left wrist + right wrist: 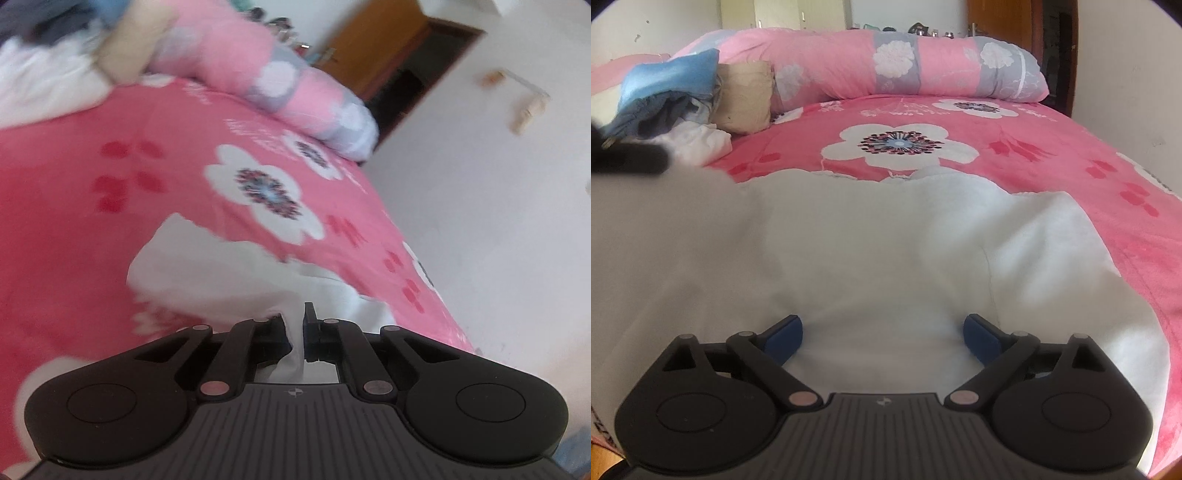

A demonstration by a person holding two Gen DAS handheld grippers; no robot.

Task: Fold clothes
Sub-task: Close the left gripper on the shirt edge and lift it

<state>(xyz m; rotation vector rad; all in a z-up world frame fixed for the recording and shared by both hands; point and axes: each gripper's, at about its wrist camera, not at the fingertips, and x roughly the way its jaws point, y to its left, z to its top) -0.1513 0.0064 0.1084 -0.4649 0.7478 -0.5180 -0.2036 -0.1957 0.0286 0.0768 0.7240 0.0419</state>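
A white garment lies spread on the pink flowered bedspread. My left gripper is shut on a pinch of this white garment, and the cloth hangs lifted from its jaws above the bed; this view is blurred. My right gripper hovers low over the garment's near edge, open, with its blue pads wide apart and only flat cloth below them. A dark blurred part of the left gripper shows at the left edge of the right wrist view.
A heap of other clothes, blue, beige and white, sits at the back left of the bed. A long pink and grey bolster lies along the far side. A wooden door and white wall stand right of the bed.
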